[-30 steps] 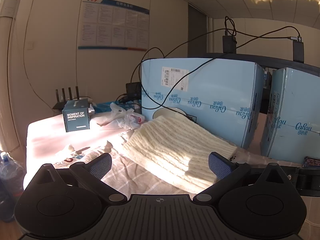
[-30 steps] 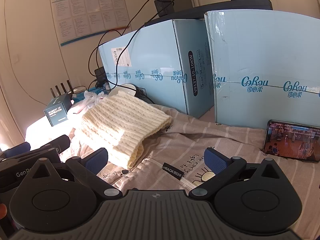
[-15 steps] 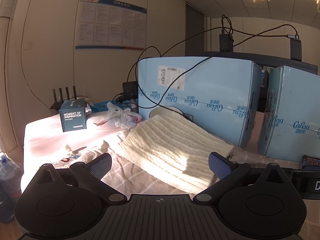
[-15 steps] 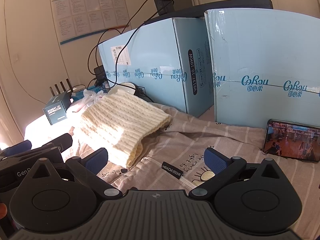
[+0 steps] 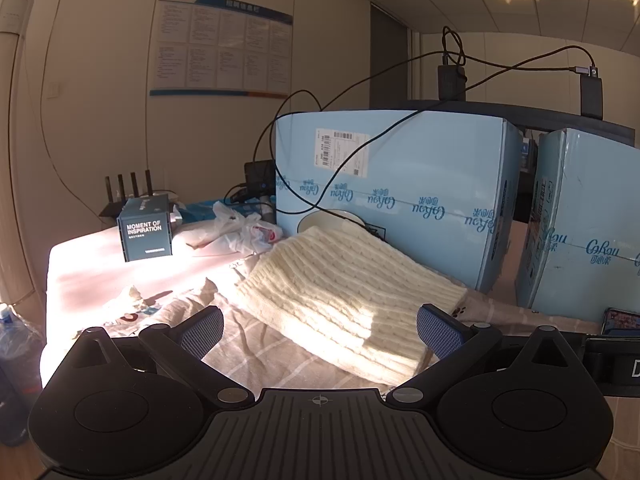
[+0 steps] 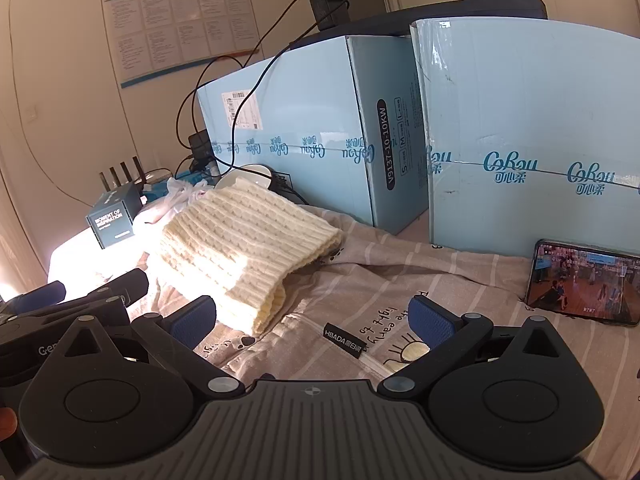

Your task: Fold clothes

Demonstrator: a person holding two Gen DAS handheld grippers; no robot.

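Observation:
A folded cream knit sweater (image 5: 344, 292) lies on a striped beige cloth (image 5: 256, 348), close in front of my left gripper (image 5: 320, 330), which is open and empty. In the right wrist view the sweater (image 6: 244, 240) lies ahead to the left on the cloth (image 6: 400, 280), which has a printed sun and a black label. My right gripper (image 6: 312, 320) is open and empty above the cloth. The left gripper (image 6: 80, 300) shows at the left edge of that view.
Two large light-blue boxes (image 6: 304, 128) (image 6: 532, 140) stand behind the sweater, with cables over them. A phone (image 6: 584, 284) leans on the right box. A small dark box (image 5: 145, 233), a plastic bag (image 5: 244, 232) and a white bowl (image 5: 332, 220) sit at the back left.
Both grippers have stayed open. The left wrist view has shifted slightly; the sweater sits a little further left and lower in it. The sweater itself has not moved.

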